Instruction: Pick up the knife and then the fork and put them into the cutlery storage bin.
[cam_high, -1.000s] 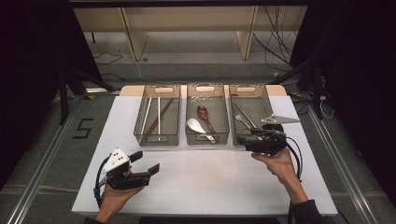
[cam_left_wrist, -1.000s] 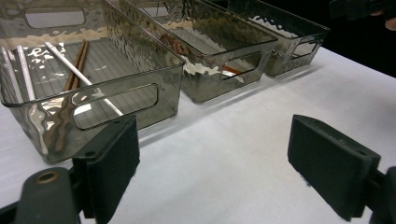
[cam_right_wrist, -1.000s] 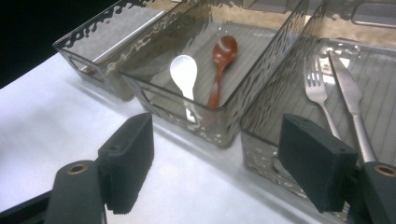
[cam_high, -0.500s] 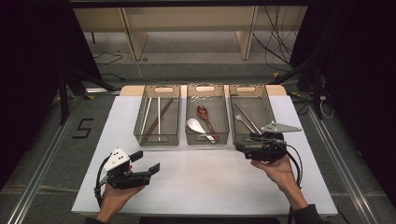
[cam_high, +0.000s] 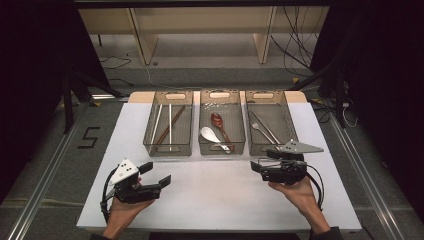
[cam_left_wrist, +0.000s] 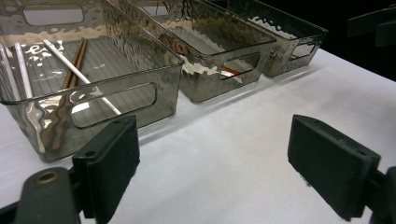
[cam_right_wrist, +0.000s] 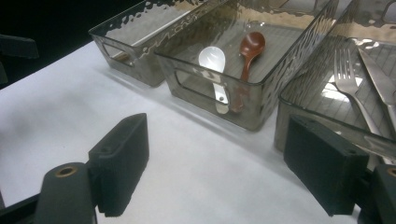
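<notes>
Honestly, my left gripper (cam_high: 157, 174) is the safe one: its jaws hang released with nothing between them over the white table sheet (cam_high: 215, 200), just short of the left bin (cam_high: 169, 151) where the chopsticks (cam_high: 169, 125) lie. If I pushed forward carelessly, a jaw would catch that wall and shove the light bin away. My right gripper (cam_high: 256, 169) is the likelier trouble: its jaws have just been opening, empty, and it sits close against the right bin (cam_high: 260, 151) with the fork (cam_right_wrist: 348, 70) and knife (cam_right_wrist: 380, 79) inside, so a small drift could knock the rim and rattle the cutlery out of line

All three bins are smoky clear plastic, dimpled walls, ribbed floors, slotted handles. The chopsticks are thin rods, pale and brown. The middle bin (cam_high: 221, 151) holds a glossy white spoon (cam_high: 212, 136) and a reddish-brown spoon (cam_high: 218, 121). Fork and knife look like polished metal; my pads are matte black blocks
</notes>
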